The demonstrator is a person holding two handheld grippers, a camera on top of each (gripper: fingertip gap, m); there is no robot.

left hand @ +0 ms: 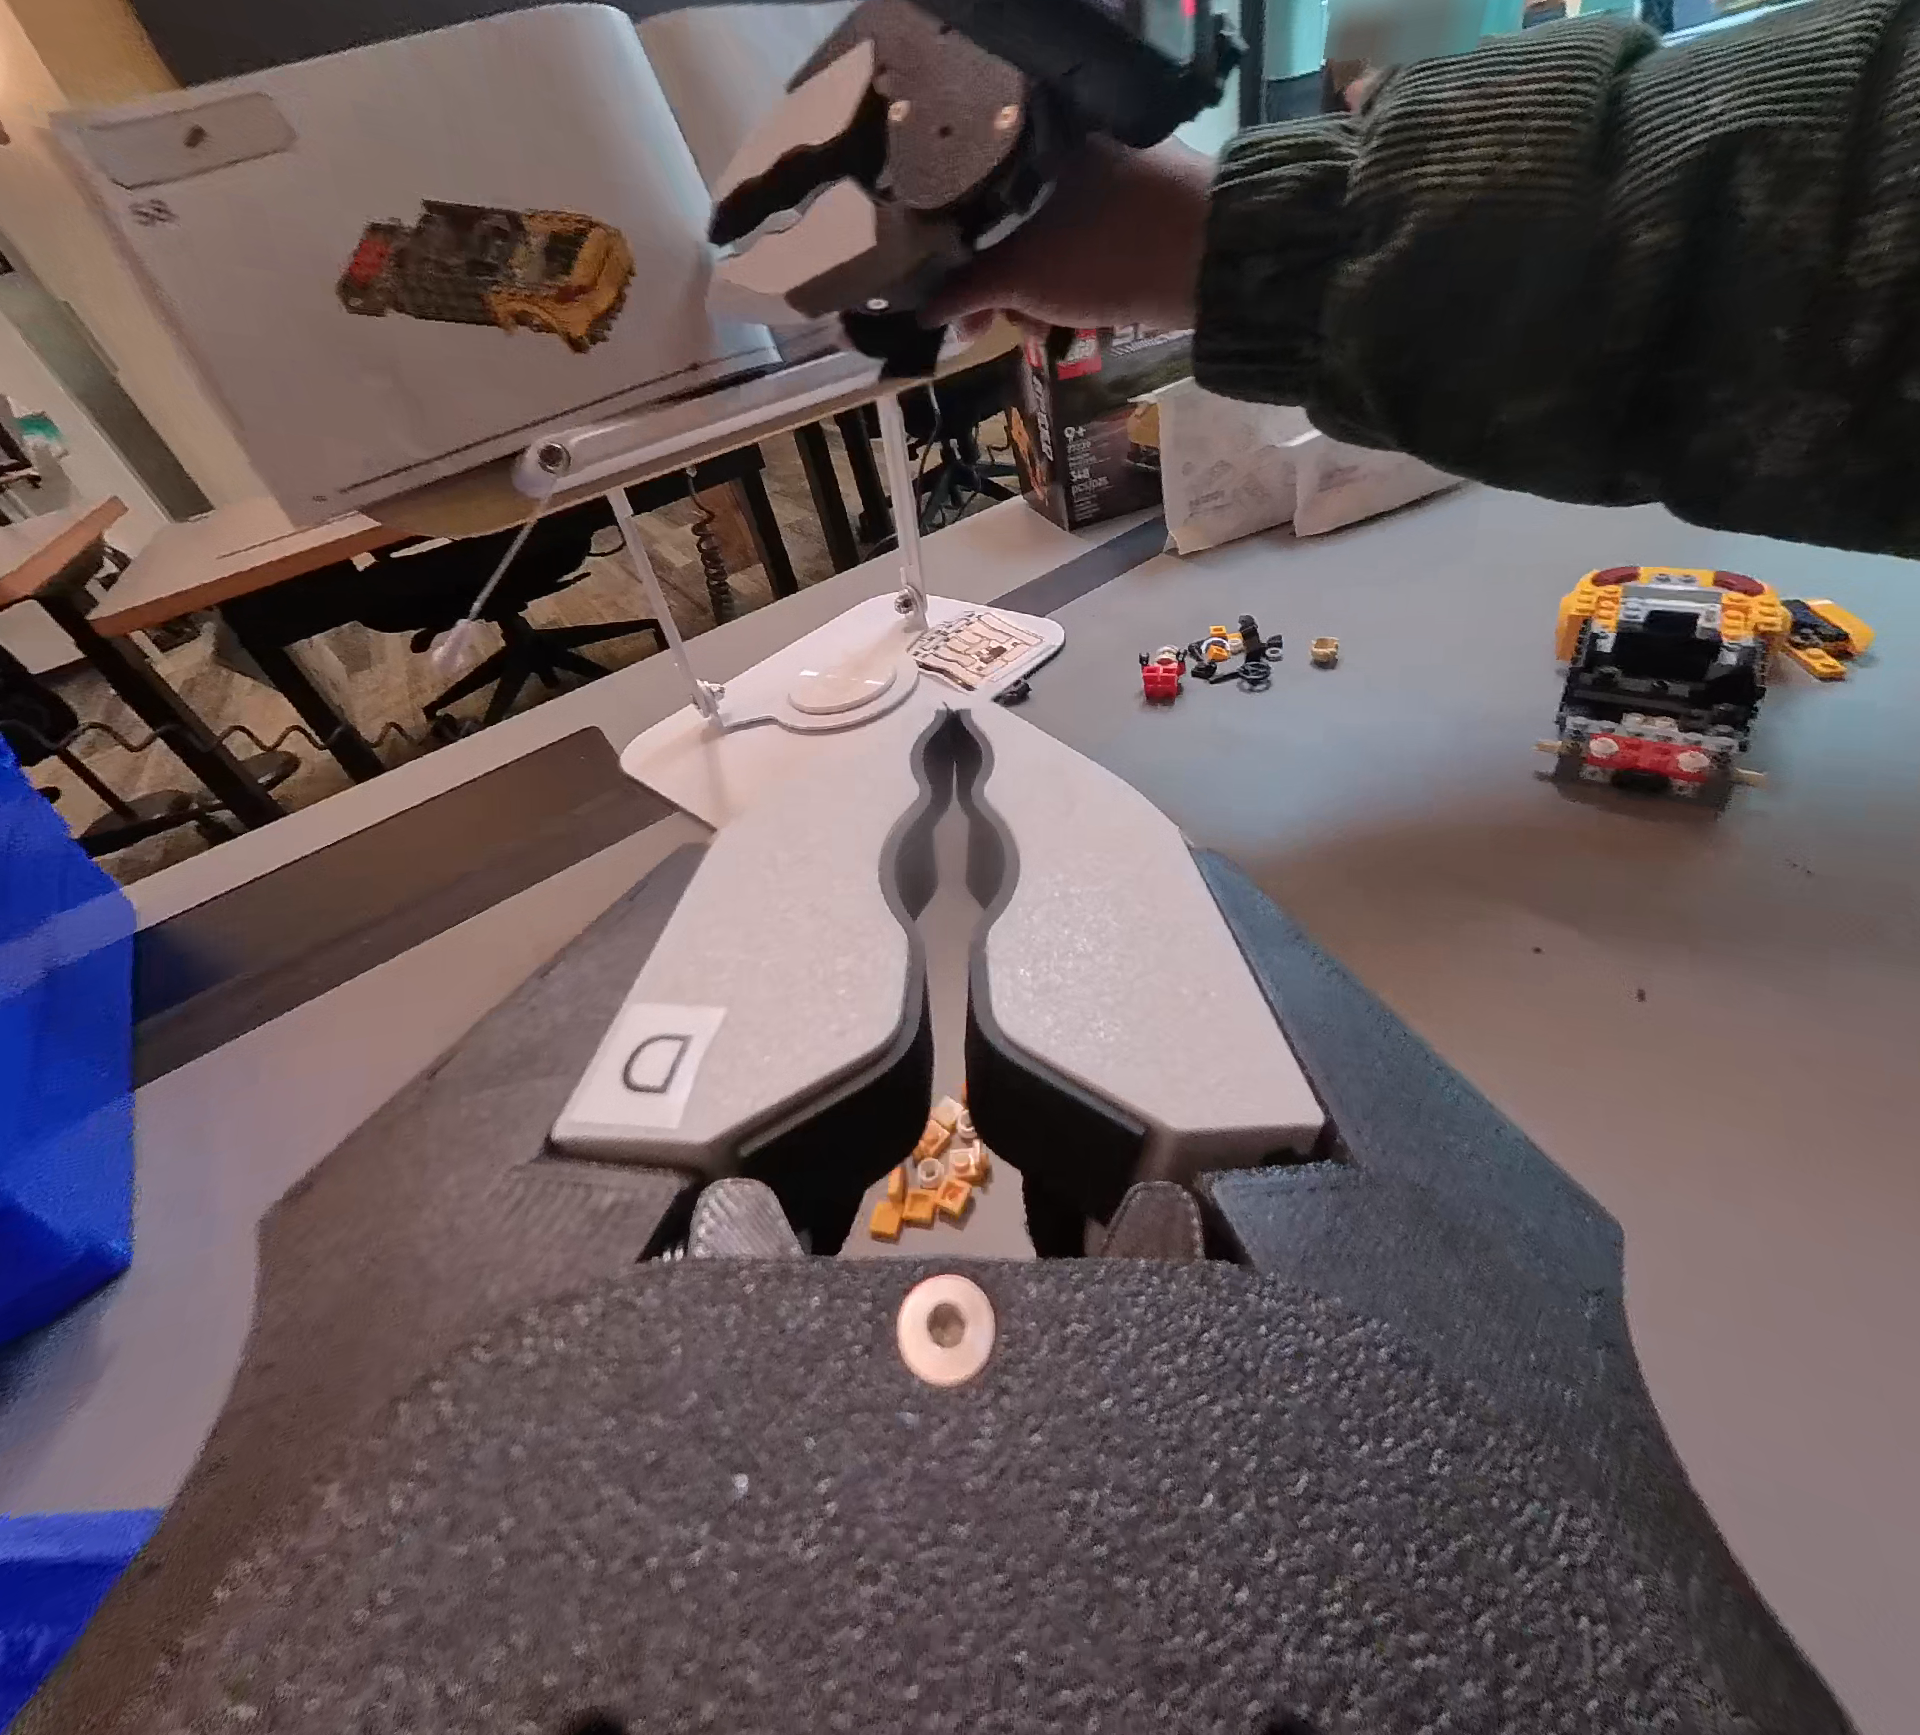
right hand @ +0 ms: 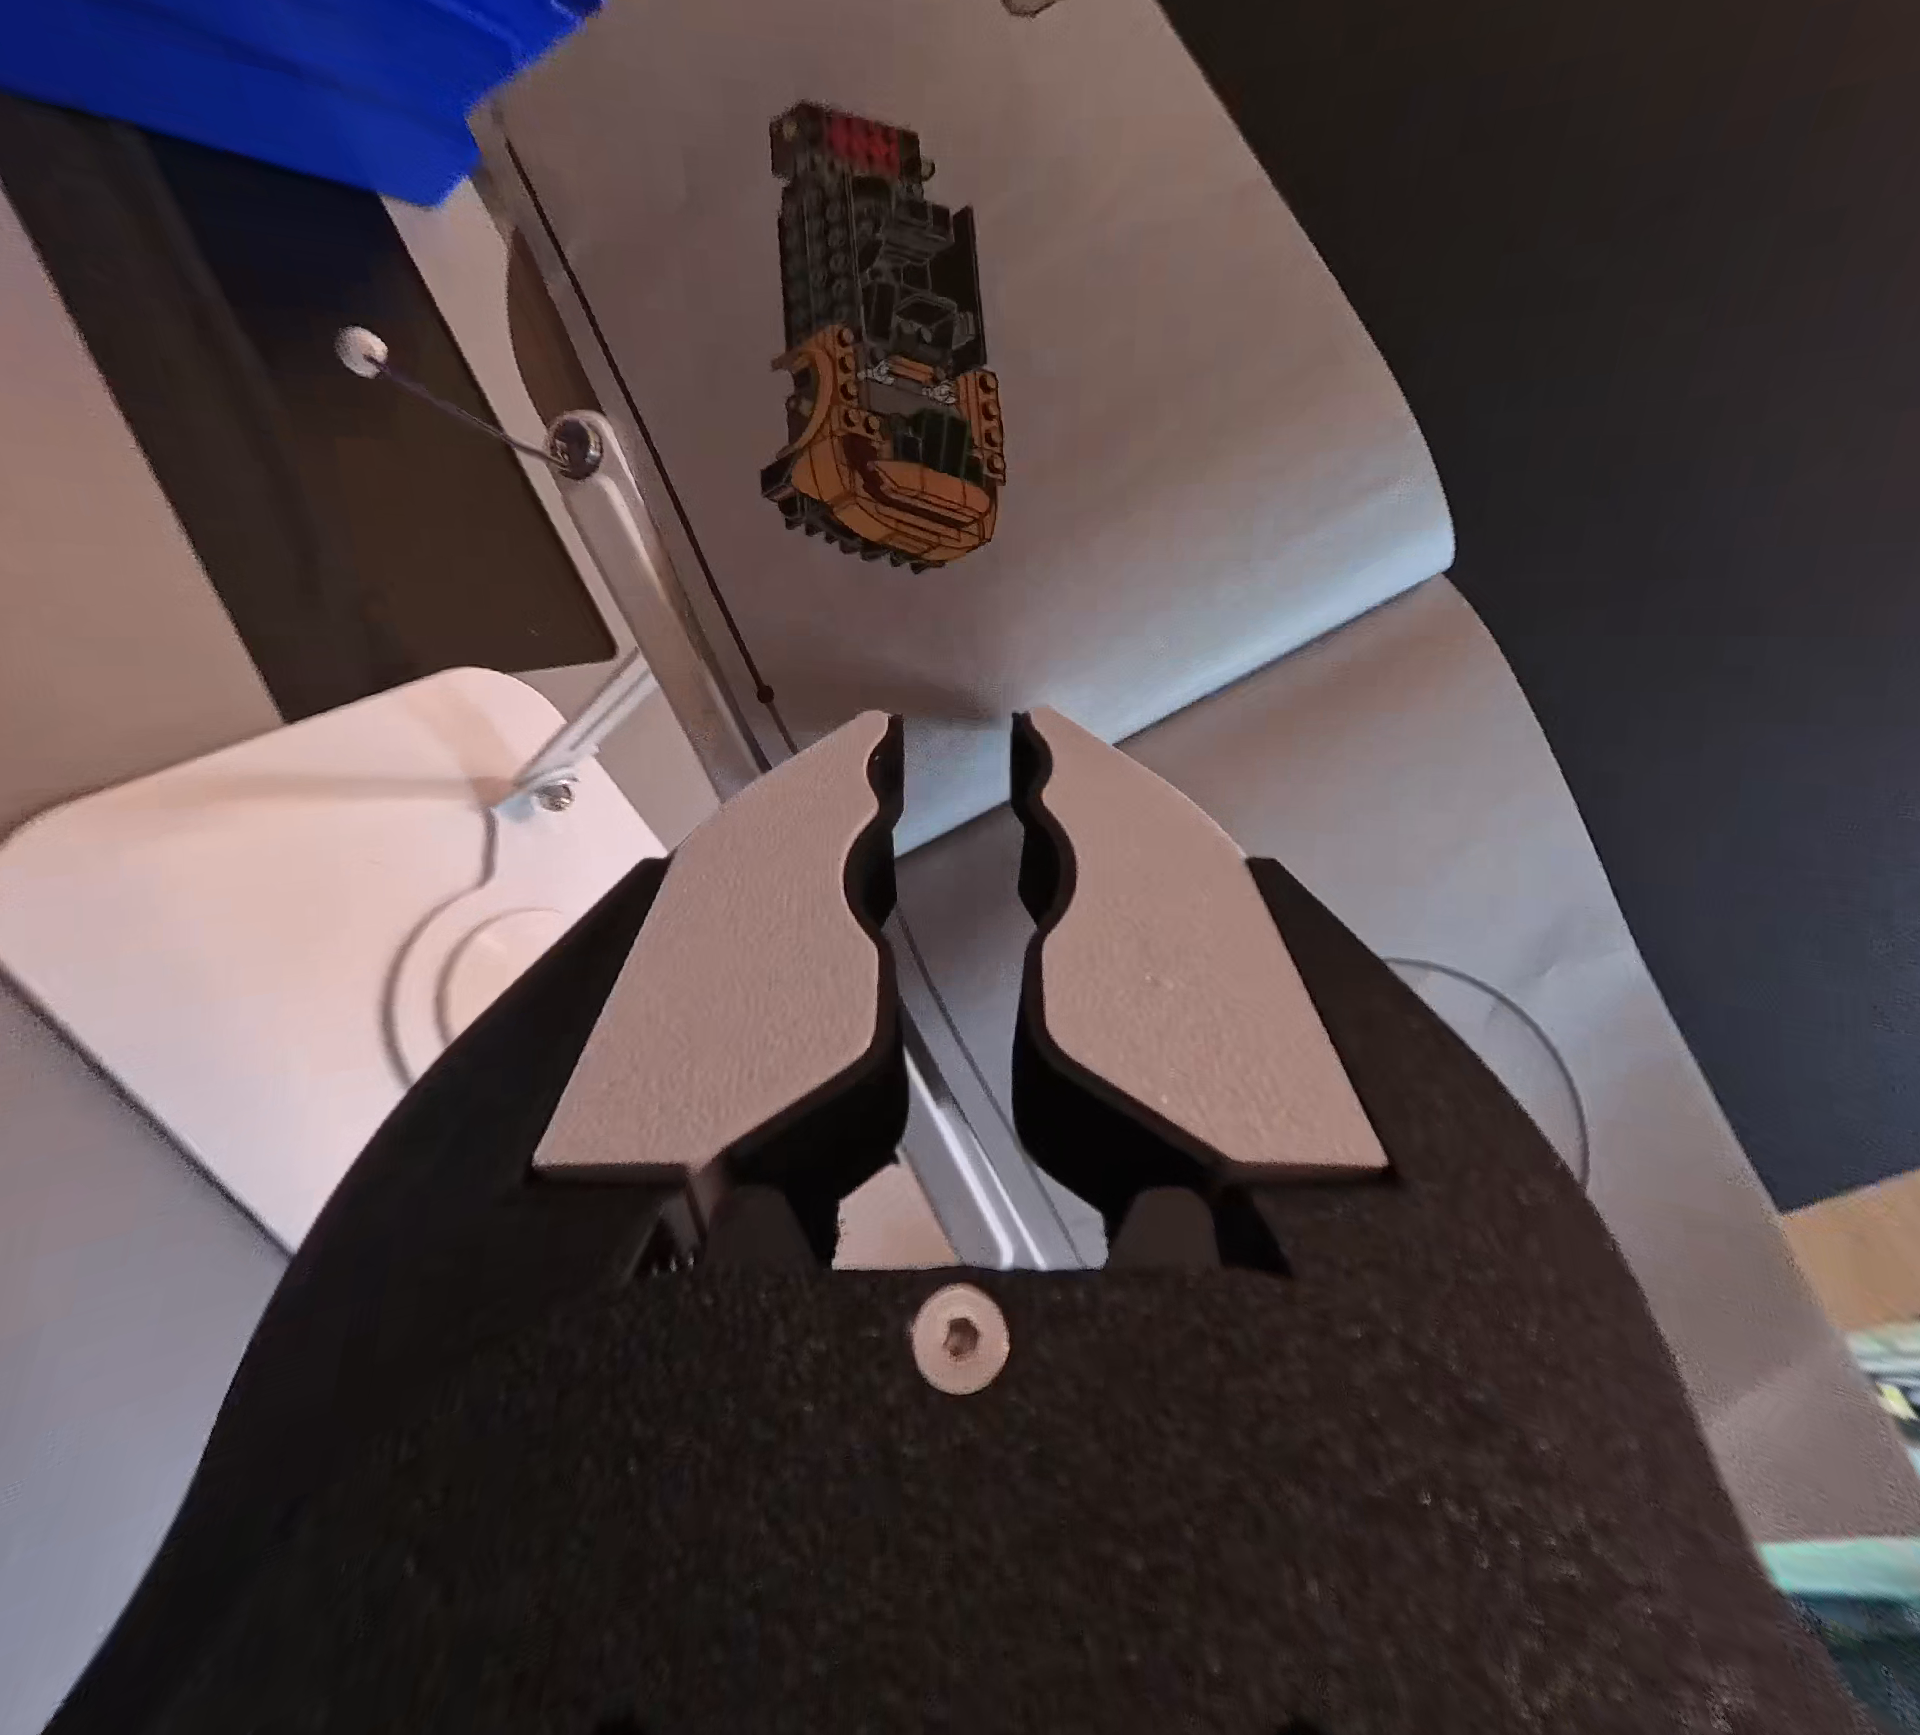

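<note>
My left gripper (left hand: 951,731) is shut with nothing between its fingertips. It hovers over the grey table (left hand: 1403,906) just in front of a white book stand (left hand: 675,755). Small orange bricks (left hand: 935,1186) lie on the table beneath it. My right gripper (right hand: 956,729) is open. Its tips sit at the lower edge of an open instruction booklet page (right hand: 1091,283) that shows a yellow car, and the pads do not press on it. In the left wrist view, the right gripper (left hand: 732,236) is held by a hand in a dark green sleeve (left hand: 1558,262) at the booklet (left hand: 416,158).
A partly built yellow and black brick car (left hand: 1652,698) stands on the table at right, with loose small pieces (left hand: 1216,651) beside it. A product box (left hand: 1091,438) and paper bags (left hand: 1247,470) stand at the back. A blue bin (left hand: 52,1010) is at left. My hands' fingertips stand some 25 centimeters from each other.
</note>
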